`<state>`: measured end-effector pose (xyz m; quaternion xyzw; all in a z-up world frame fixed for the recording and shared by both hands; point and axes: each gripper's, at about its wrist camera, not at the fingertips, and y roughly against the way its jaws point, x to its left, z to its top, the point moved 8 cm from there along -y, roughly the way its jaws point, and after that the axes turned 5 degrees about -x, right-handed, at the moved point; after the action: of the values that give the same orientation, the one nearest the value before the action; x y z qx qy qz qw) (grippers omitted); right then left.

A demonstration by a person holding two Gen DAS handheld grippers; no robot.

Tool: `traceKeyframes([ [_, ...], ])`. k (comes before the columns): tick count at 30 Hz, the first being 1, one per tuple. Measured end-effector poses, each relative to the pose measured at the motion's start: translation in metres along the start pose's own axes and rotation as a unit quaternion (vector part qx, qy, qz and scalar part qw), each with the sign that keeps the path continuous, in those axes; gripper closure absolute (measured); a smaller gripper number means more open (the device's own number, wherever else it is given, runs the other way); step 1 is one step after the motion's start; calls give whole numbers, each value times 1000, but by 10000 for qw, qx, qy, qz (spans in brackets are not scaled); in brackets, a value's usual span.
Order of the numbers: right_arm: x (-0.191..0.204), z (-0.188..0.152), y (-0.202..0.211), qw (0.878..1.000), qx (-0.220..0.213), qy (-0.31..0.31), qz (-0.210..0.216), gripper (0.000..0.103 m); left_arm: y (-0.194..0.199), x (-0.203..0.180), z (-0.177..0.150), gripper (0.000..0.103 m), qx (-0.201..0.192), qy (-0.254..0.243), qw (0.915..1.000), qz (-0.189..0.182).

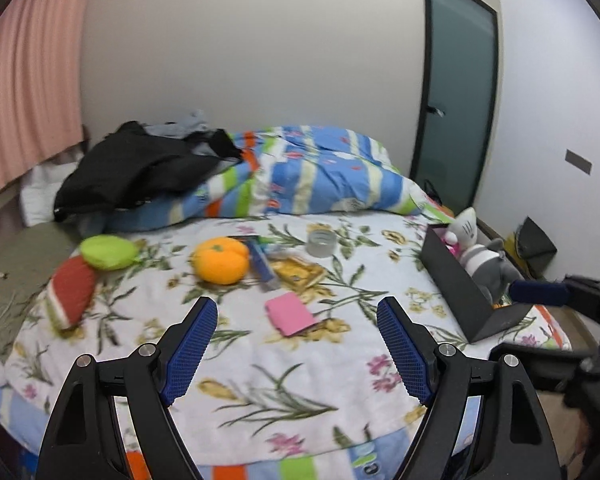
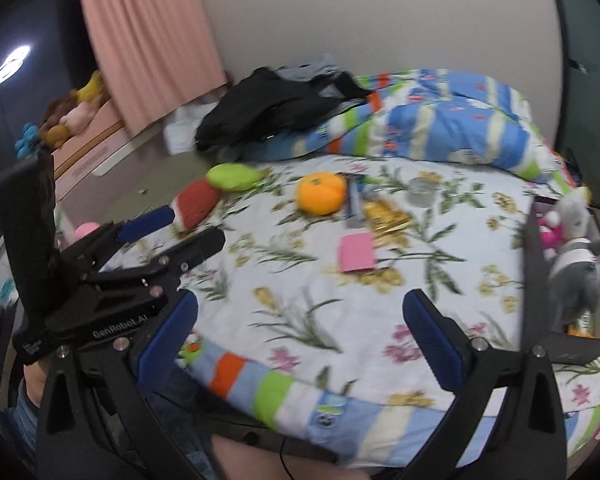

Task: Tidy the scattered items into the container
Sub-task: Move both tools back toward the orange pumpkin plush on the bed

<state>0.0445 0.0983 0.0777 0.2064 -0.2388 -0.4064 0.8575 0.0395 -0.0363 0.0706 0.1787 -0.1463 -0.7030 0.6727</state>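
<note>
- A bed (image 1: 284,360) covered by a floral sheet is seen in a room with a pink curtain (image 1: 28,80) at the left, a plain wall behind and a glass door (image 1: 456,92) at the right.
- A black garment (image 1: 140,168) and a striped quilt (image 1: 320,172) are piled along the far edge.
- Across the middle, from the left, are laid a red plush (image 1: 72,292), a green plush (image 1: 108,252), an orange plush (image 1: 220,260), a blue pack (image 1: 262,266), a gold packet (image 1: 298,274), a pink pad (image 1: 290,314) and a clear cup (image 1: 321,243).
- The black box (image 1: 460,292) is set at the right edge, with a plush cat (image 1: 480,256) inside.
- The left gripper (image 1: 296,360) is held over the near edge, jaws wide, nothing between them.
- The right gripper (image 2: 300,344) is likewise held wide and empty.
</note>
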Motion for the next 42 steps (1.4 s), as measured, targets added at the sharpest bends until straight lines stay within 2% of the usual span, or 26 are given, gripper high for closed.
traceKeyframes([
  [4, 29, -4, -7, 9999, 36, 111, 102, 0, 21, 28, -2, 20, -112, 44, 9998, 166],
  [10, 55, -7, -23, 9994, 112, 214, 229, 0, 27, 61, -9, 20, -117, 179, 9991, 372],
  [16, 58, 1, -54, 9988, 272, 315, 244, 0, 4, 93, -18, 20, 29, 334, 9979, 547],
  [20, 48, 16, -93, 9983, 420, 352, 188, 0, -26, 118, -22, 20, 169, 376, 9964, 735],
  [23, 37, 33, -135, 9980, 536, 305, 156, 0, -60, 139, -25, 20, 293, 410, 9950, 858],
  [28, 13, 66, -215, 9982, 573, 78, 172, 0, -137, 178, -26, 20, 436, 425, 9937, 946],
  [35, -15, 69, -347, 9910, 586, -1024, 639, 0, -256, 233, -20, 20, 488, 373, 9950, 787],
  [38, -26, 66, -398, 9861, 440, -1406, 770, 0, -310, 246, -14, 20, 467, 22, 9964, 707],
  [40, -34, 62, -429, 9814, 383, -1667, 867, 0, -350, 248, -11, 20, 487, -380, 9965, 557],
  [42, -44, 56, -453, 9749, 372, -2005, 897, 0, -382, 250, -11, 20, 554, -553, 9964, 327],
])
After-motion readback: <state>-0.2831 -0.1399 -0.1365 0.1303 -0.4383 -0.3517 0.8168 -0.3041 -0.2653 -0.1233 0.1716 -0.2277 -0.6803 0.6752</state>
